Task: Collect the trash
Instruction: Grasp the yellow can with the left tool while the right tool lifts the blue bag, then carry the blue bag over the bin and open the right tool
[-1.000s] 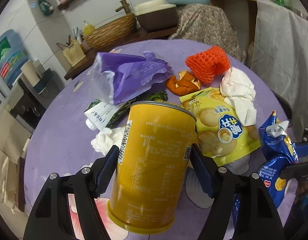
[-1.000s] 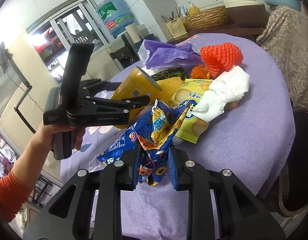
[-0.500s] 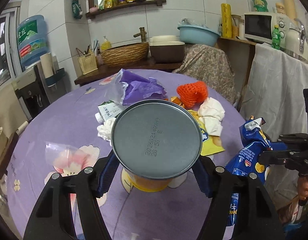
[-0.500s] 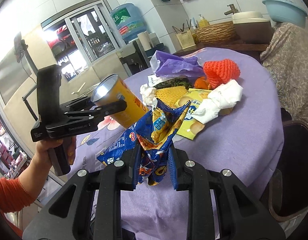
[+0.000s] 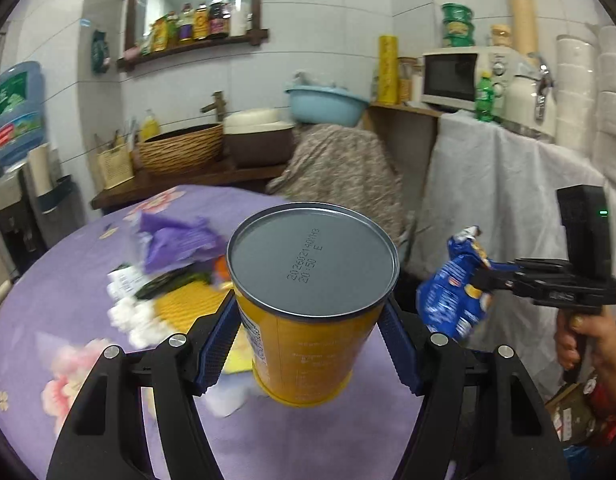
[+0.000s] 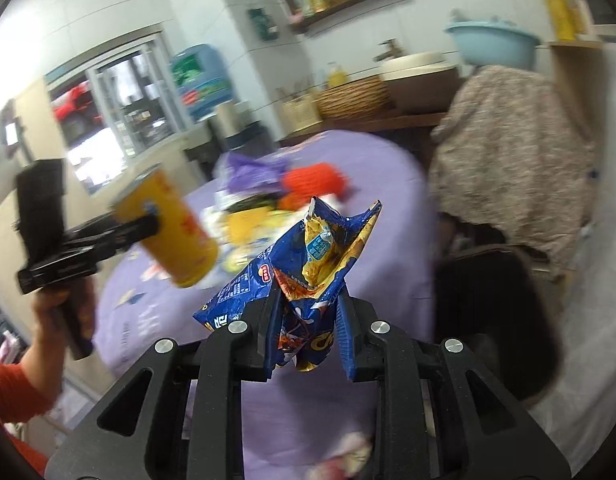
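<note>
My left gripper [image 5: 308,344] is shut on a yellow snack can [image 5: 308,336] with a grey metal end, held above the purple table [image 5: 60,304]; the can also shows in the right wrist view [image 6: 168,228]. My right gripper [image 6: 308,320] is shut on a crumpled blue snack bag [image 6: 308,256], held in the air off the table's near edge; the bag also shows in the left wrist view [image 5: 452,288]. On the table lie a purple bag [image 5: 176,240], white tissue [image 5: 132,316], a yellow packet [image 5: 188,304] and an orange net [image 6: 316,178].
A dark chair [image 6: 496,312] stands right of the table, with a patterned cloth [image 6: 516,152] draped behind it. A counter with a wicker basket [image 5: 180,152] and a blue basin [image 5: 324,102] runs along the back wall. A white cloth [image 5: 500,208] covers a shelf at right.
Both grippers have lifted and pulled back from the table with their loads. The can tipped from lying sideways to showing its grey end. The views are blurred by motion.
</note>
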Motion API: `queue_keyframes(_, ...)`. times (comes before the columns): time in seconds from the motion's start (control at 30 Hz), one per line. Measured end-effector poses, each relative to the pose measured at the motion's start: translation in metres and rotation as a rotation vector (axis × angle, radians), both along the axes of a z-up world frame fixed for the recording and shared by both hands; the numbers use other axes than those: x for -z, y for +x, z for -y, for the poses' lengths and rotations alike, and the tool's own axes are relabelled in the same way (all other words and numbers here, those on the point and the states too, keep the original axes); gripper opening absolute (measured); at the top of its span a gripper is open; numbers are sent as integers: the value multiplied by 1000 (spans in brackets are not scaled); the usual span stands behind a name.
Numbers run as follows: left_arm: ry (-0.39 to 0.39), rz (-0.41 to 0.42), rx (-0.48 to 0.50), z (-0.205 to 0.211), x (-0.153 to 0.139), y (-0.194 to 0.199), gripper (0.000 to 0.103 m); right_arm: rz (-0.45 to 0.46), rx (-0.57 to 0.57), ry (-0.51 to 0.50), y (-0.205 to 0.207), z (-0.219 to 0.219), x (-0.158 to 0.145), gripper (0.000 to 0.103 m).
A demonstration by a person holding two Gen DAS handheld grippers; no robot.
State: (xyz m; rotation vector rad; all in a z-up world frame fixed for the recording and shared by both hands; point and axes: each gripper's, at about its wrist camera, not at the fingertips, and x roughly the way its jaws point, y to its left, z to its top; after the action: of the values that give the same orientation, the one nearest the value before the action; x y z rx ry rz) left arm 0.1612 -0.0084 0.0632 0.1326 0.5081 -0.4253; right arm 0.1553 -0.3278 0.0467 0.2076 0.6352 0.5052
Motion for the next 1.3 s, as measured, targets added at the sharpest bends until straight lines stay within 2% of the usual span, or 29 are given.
queue_keyframes(0.13, -5, 9, 99, 53, 1, 9, 67, -73, 180, -140, 35, 44, 20, 25)
queue_keyframes(0.3, -26, -32, 188, 111, 20, 24, 67, -237, 221, -236, 85, 64, 80, 25)
queue_keyframes(0.5, -21, -88, 219, 155, 52, 38, 67, -419, 219, -284, 130, 64, 158, 25)
queue_keyframes(0.7, -24, -128, 223, 166, 64, 48, 67, -564, 197, -394, 169, 47, 221, 25)
queue_keyframes(0.9, -18, -154, 222, 171, 74, 51, 67, -673, 180, -492, 199, 34, 254, 25)
queue_keyframes(1.1, 5, -167, 231, 177, 85, 51, 67, -743, 175, -595, 214, 26, 282, 26)
queue_keyframes(1.17, 4, -171, 231, 176, 86, 51, 67, -755, 182, -611, 216, 26, 286, 39)
queue_keyframes(1.23, 1, -173, 230, 175, 86, 51, 67, -739, 185, -626, 215, 24, 284, 64)
queue_keyframes(1.3, 4, -174, 229, 175, 87, 51, 67, -717, 184, -646, 221, 24, 282, 66)
